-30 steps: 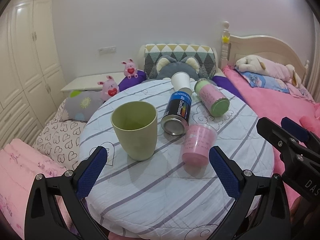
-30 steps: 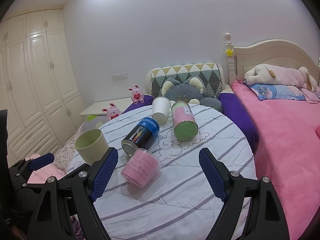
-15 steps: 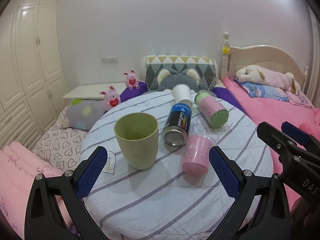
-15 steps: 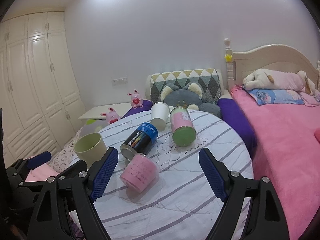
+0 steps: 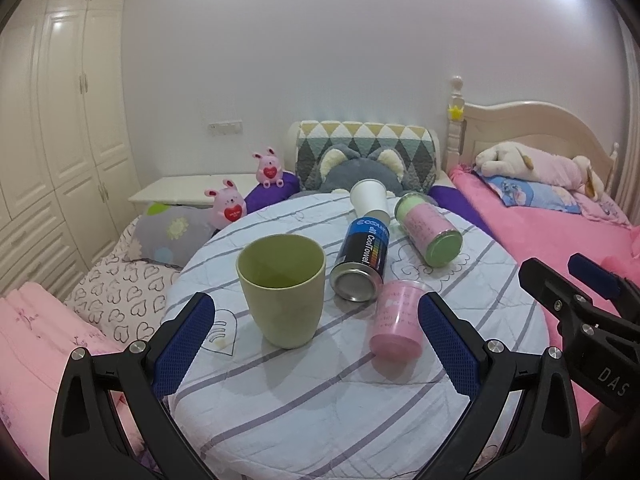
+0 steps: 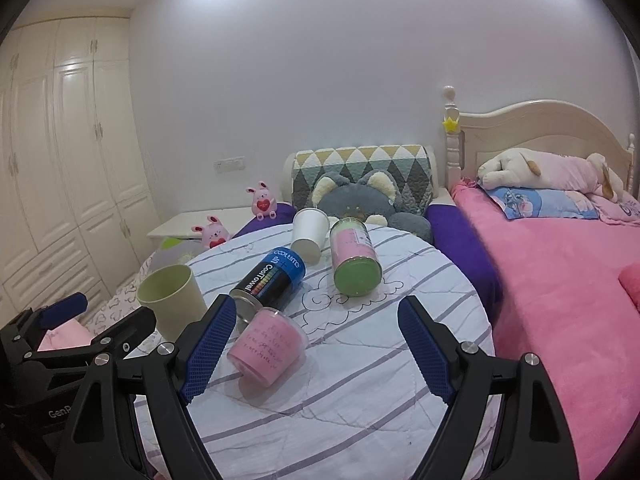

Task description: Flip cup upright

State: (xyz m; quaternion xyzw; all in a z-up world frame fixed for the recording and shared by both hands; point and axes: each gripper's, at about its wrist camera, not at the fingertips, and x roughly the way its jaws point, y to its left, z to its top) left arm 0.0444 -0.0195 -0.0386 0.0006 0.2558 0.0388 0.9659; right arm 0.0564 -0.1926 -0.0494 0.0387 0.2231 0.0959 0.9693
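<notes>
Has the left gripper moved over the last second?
Yes. The left gripper has pulled back and tilted up: in its view the green cup and table sit lower and more wall shows above.

Both claws, L (image 5: 316, 344) & R (image 6: 316, 350), side by side, jaws wide apart, nothing gripped.

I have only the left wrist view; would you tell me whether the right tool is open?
Observer: Yes, the right tool is wide open and holds nothing.
Operator: Thank you. Where is the pink cup relative to it?
Observer: The pink cup lies on its side just ahead of the tool's left finger, not gripped.
Operator: The can hides the white cup's near end from me. What is there?
Observer: The white cup lies with its narrow base towards us, beside the can.
</notes>
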